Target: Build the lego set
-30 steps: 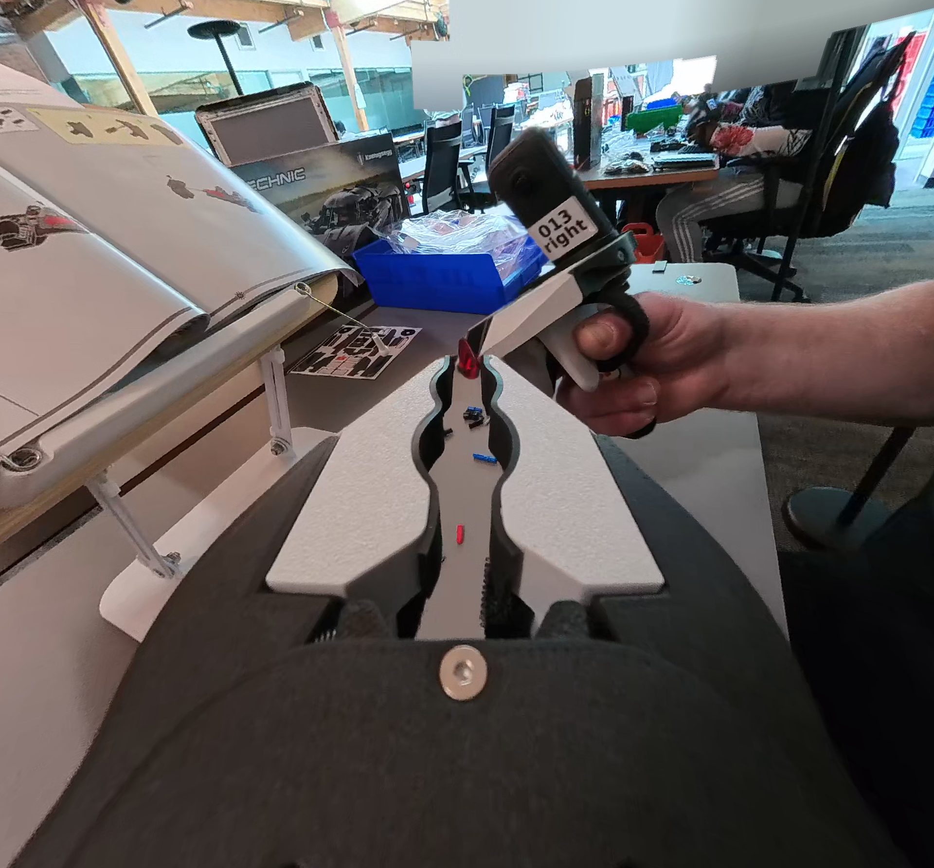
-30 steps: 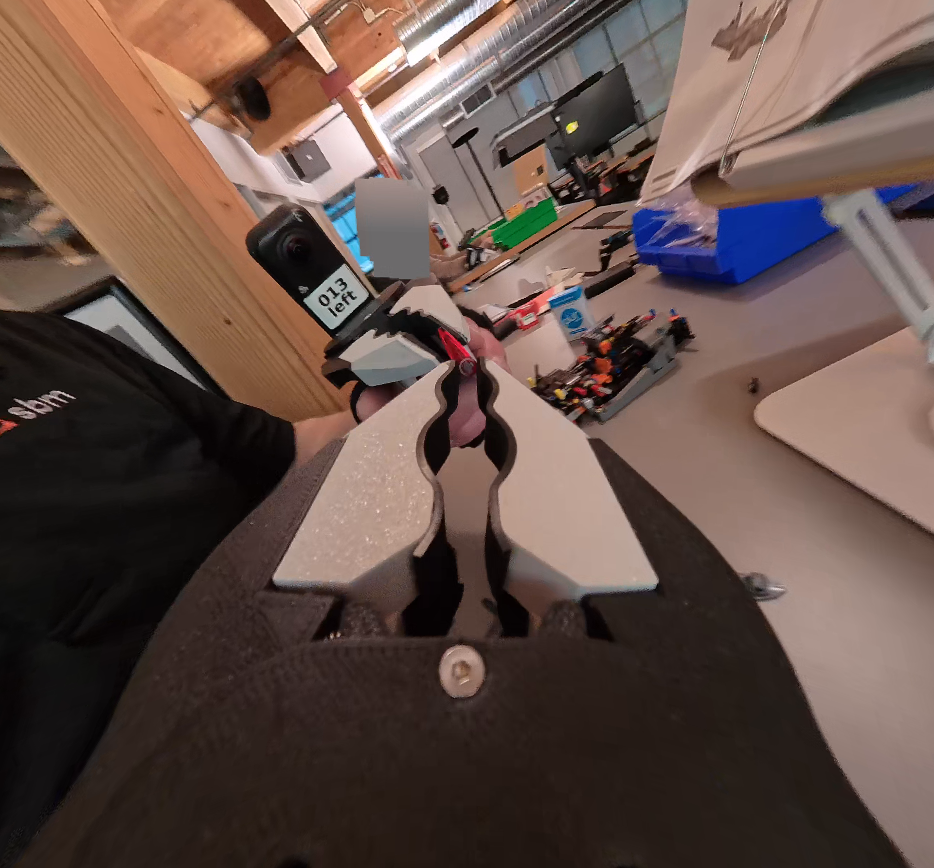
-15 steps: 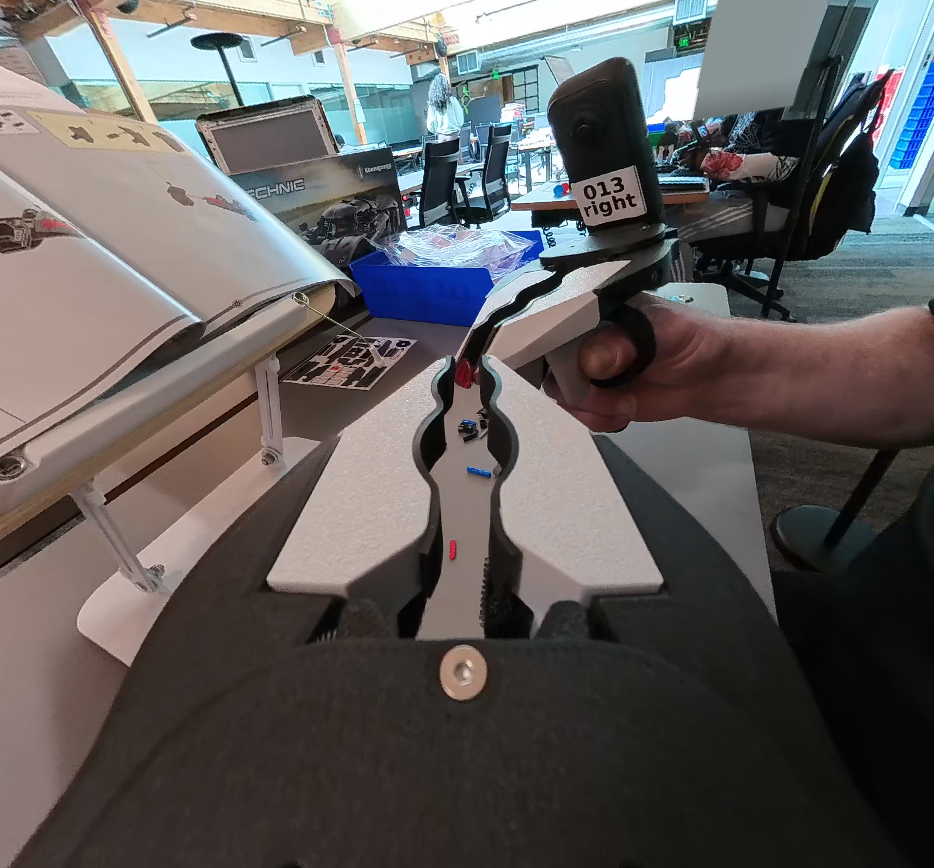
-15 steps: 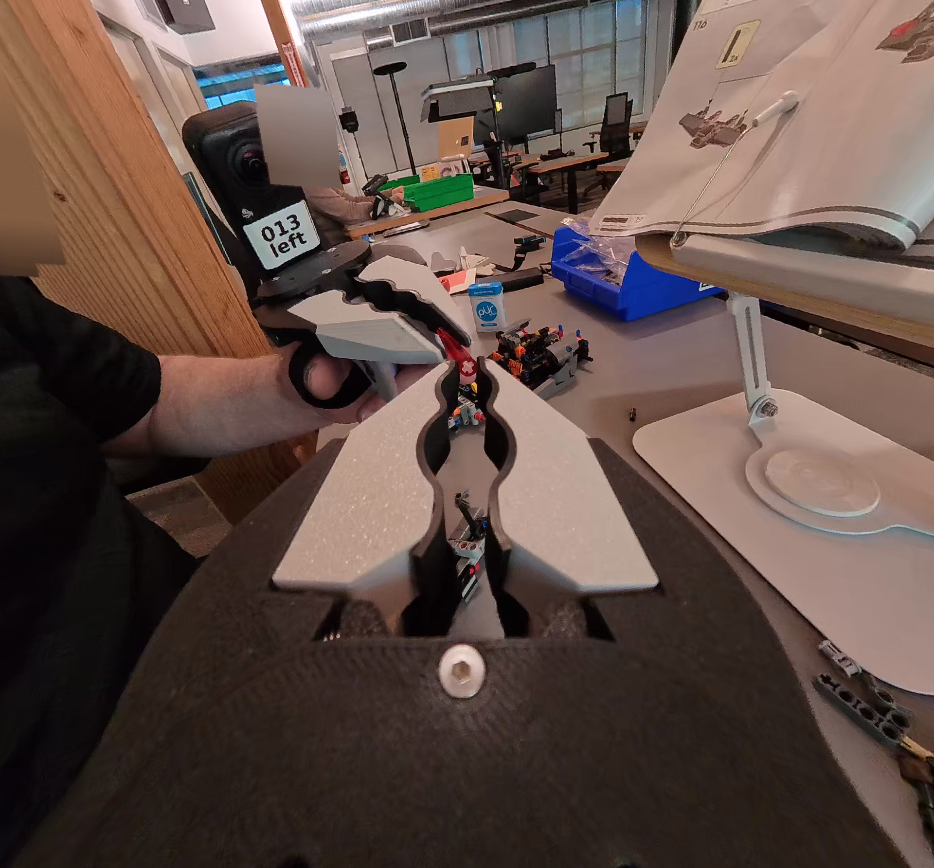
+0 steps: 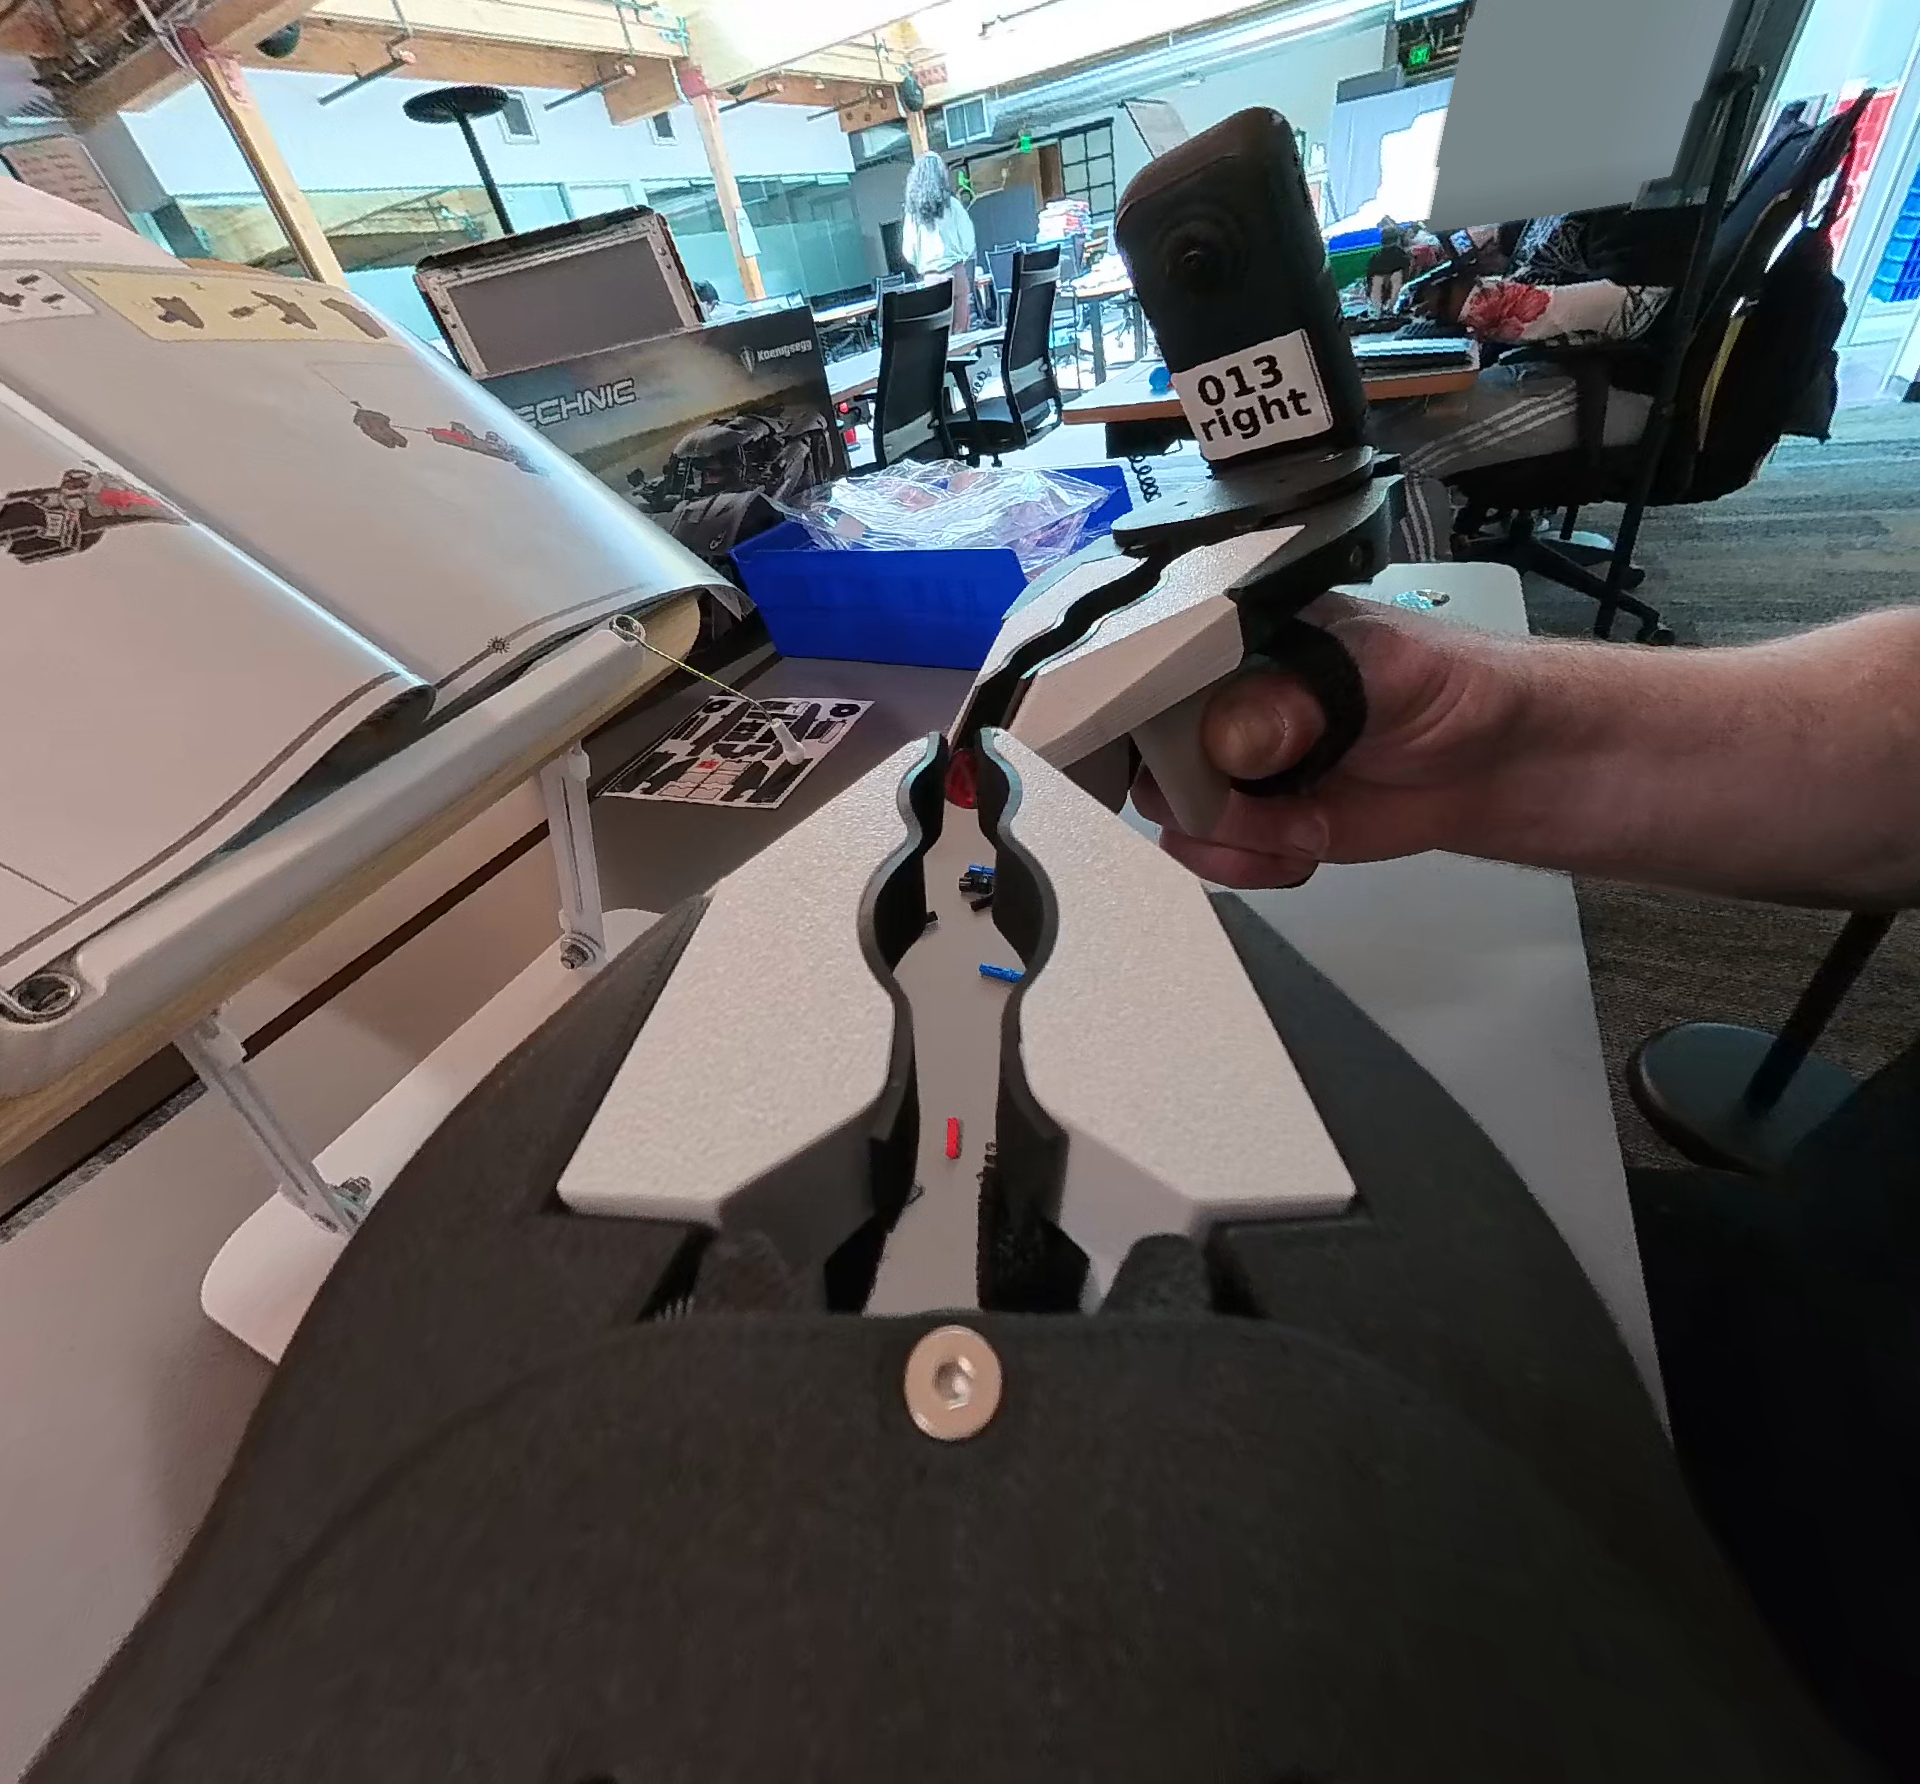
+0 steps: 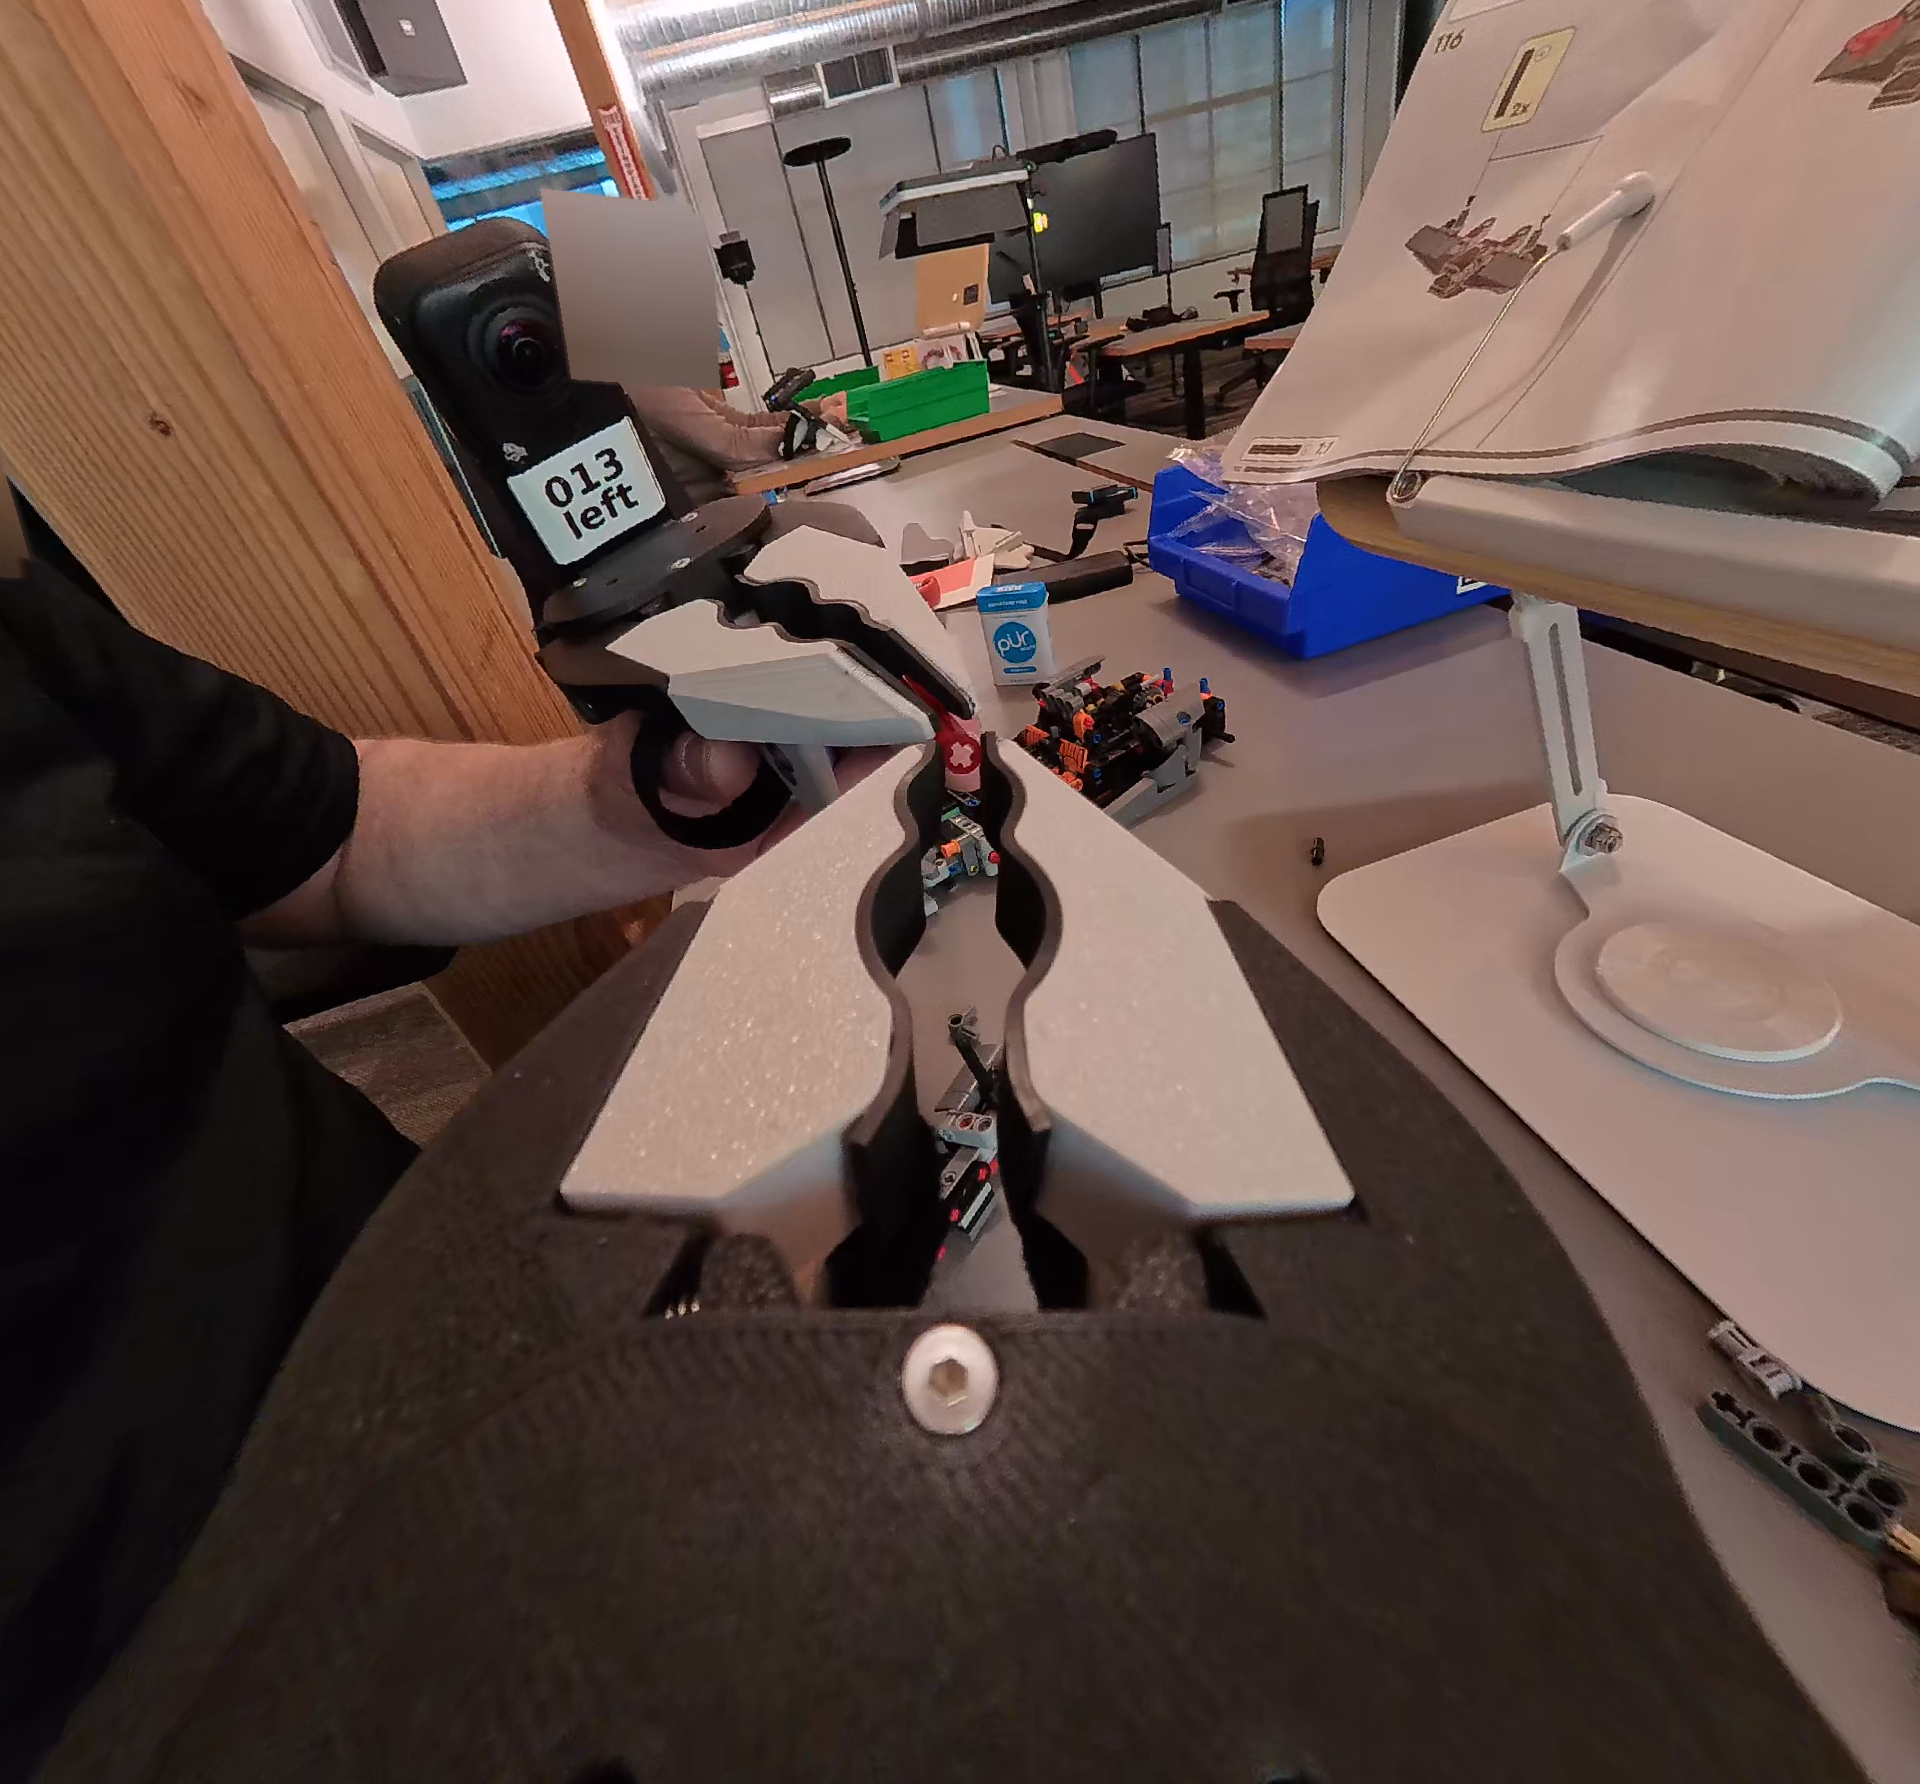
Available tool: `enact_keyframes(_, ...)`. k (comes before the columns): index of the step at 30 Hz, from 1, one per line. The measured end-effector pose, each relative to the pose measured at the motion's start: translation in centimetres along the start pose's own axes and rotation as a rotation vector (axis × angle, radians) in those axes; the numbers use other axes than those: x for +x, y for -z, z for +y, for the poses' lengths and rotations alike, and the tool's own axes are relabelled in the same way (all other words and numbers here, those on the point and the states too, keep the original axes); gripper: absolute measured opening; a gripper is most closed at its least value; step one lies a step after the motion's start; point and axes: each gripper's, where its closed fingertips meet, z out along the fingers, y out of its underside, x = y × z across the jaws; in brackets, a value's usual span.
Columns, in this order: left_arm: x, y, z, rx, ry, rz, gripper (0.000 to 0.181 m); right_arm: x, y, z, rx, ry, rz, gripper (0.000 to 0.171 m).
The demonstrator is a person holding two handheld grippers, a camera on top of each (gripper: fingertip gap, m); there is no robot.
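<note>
A small red Lego piece (image 5: pixel 961 780) sits between the tips of my left gripper (image 5: pixel 961 766), which is shut on it above the grey table. My right gripper (image 5: pixel 968 732) comes in from the right, held by a hand, and its tips meet the same piece. In the right wrist view the red piece (image 6: pixel 961 755) shows a white cross-shaped hole between the tips of my right gripper (image 6: pixel 961 766), which is shut on it. The left gripper (image 6: pixel 948 695) meets it from the left. A partly built Lego model (image 6: pixel 1122 732) lies on the table behind.
An open instruction booklet (image 5: pixel 260 508) rests on a white stand (image 6: pixel 1683 996). A blue bin (image 5: pixel 883 596) of plastic bags and a sticker sheet (image 5: pixel 738 755) lie beyond. Loose blue (image 5: pixel 997 972) and red (image 5: pixel 951 1139) pins lie below. A small subassembly (image 6: pixel 966 1142) and a black beam (image 6: pixel 1808 1474) lie near. My left and right fingertips are right by each other. From either gripper's tips it is about 15 cm to the small subassembly (image 6: pixel 966 1142).
Both grippers have turned level and upright while staying tip to tip on the red piece. The right wrist view has swung down toward the table.
</note>
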Motion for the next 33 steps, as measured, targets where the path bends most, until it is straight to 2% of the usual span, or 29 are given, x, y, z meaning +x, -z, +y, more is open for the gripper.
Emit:
enact_keyframes(22,-0.4,0.4,-2.1,0.2,0.187,0.113,0.003,-0.8,-0.3,-2.0,0.071,0.033,-0.014,0.005)
enact_keyframes(33,-1.6,1.2,-3.0,0.302,0.477,0.241,0.002,-0.7,-0.2,-2.2,0.083,-0.027,-0.033,0.015)
